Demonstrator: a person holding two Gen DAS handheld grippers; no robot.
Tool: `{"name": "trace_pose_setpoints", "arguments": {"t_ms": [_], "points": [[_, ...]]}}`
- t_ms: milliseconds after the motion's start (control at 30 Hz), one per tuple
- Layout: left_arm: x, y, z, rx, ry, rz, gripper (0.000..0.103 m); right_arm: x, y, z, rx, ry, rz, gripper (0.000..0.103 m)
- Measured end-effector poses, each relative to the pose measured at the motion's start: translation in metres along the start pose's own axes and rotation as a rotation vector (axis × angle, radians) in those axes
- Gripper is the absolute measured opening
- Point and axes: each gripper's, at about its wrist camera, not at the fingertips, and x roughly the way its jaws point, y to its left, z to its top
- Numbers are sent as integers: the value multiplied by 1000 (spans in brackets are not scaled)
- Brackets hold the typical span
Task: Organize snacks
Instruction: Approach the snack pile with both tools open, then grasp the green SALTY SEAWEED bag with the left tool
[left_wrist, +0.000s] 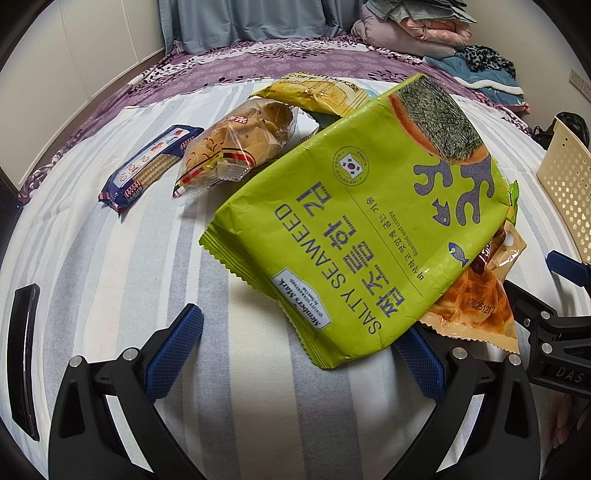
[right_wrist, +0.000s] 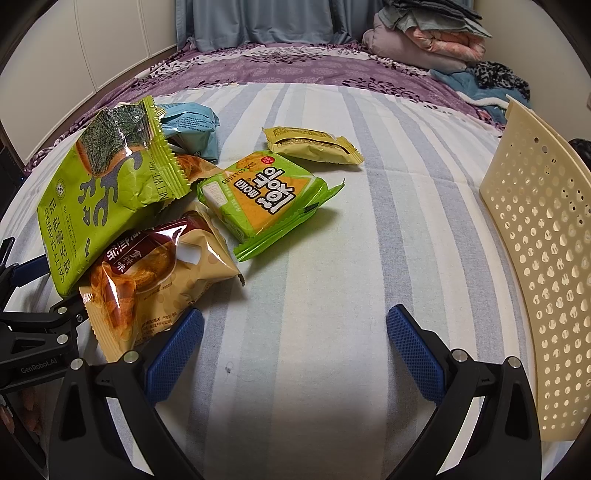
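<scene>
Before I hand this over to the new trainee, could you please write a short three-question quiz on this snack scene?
1. True or false: both grippers are open and empty.
2. Which packet lies on the tan pastry packet? A) green seaweed bag B) dark blue biscuit pack
3. On which side of the right gripper does the cream perforated plastic basket stand?

Key: 1 true; 2 A; 3 right.

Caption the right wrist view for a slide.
Open right tongs hover over the striped sheet, snack packs piled to the left, cream basket to the right.
</scene>
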Motion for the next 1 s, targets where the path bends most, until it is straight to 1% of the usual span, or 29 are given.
{"name": "trace_pose_setpoints", "arguments": {"t_ms": [233,333,467,567,767,1000], "points": [[-4,-2,0,2,-1,-4,101,-6,0,-4,-6,-3,7,98],[-12,5,-4,-17,3,-8,101,-10,-1,-9,-9,-6,16,98],[-17,12,-7,-45,0,-24,101,-19,-4,-16,13,-27,58,98],[-21,18,-11,-47,-4,-20,101,-24,-6,-20,33,-45,87,98],[-37,23,-7,-39,-42,-12,101,-37,-4,-21,38,-85,145,98],[-53,22,2,-15,-78,-28,101,-51,1,-19,18,-131,168,98]]}}
